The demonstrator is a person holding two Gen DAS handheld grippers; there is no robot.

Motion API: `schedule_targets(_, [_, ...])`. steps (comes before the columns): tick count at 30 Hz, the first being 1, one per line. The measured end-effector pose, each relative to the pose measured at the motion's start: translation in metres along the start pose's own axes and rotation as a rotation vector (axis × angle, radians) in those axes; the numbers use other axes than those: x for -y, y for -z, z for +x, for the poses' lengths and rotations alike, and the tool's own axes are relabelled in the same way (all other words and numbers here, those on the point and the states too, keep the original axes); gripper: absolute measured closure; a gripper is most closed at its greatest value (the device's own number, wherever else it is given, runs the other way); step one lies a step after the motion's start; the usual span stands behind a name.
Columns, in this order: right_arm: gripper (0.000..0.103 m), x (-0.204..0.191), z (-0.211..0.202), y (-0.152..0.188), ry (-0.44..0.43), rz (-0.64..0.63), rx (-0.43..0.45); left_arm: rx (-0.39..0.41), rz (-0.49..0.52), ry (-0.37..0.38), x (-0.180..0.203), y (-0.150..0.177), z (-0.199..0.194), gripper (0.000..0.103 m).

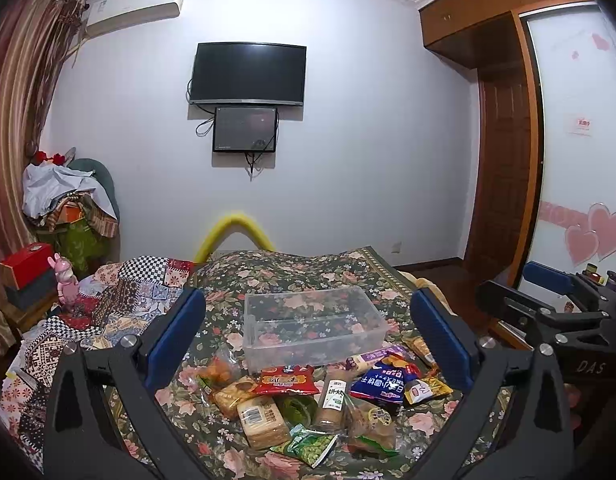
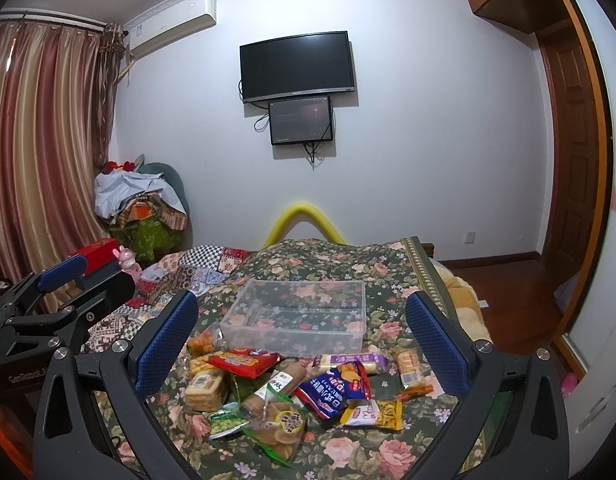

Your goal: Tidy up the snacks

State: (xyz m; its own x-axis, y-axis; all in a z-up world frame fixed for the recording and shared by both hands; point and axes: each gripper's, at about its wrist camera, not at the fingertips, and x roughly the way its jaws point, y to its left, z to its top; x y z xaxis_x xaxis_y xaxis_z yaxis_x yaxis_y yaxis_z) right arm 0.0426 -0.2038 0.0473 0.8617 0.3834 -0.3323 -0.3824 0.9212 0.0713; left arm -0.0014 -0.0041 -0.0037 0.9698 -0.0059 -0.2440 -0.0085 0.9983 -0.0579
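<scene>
A pile of snack packets lies on the floral bedspread: a red packet (image 1: 286, 380) (image 2: 244, 361), a blue packet (image 1: 381, 386) (image 2: 333, 390), a green pea packet (image 1: 308, 446) (image 2: 226, 424), cracker packs (image 1: 262, 420) (image 2: 204, 390) and a yellow packet (image 2: 373, 414). Behind the pile stands an empty clear plastic bin (image 1: 313, 326) (image 2: 298, 312). My left gripper (image 1: 308, 336) is open and empty, held above the pile. My right gripper (image 2: 302, 332) is open and empty, also above the pile. The right gripper shows at the right of the left wrist view (image 1: 547, 304); the left gripper shows at the left of the right wrist view (image 2: 64, 284).
A patchwork quilt (image 1: 120, 300) (image 2: 180, 272) covers the bed's left side. A pink toy figure (image 1: 66, 280) and a red box (image 1: 26, 264) stand left of the bed. A yellow foam arch (image 1: 236, 228) rises behind the bed. The wooden floor (image 2: 519, 292) and wardrobe lie to the right.
</scene>
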Motion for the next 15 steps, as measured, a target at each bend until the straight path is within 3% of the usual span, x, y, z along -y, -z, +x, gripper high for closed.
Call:
schedule_targets(8, [0.000,0.004,0.011,0.006,0.004,-0.010,-0.029,-0.086,0.002,0.009,-0.009,0.015,0.023,0.000])
schedule_targets(15, [0.000,0.021,0.037,0.028,0.036,-0.011,-0.144,-0.234,-0.015,-0.001,-0.030,0.047,0.057,0.005])
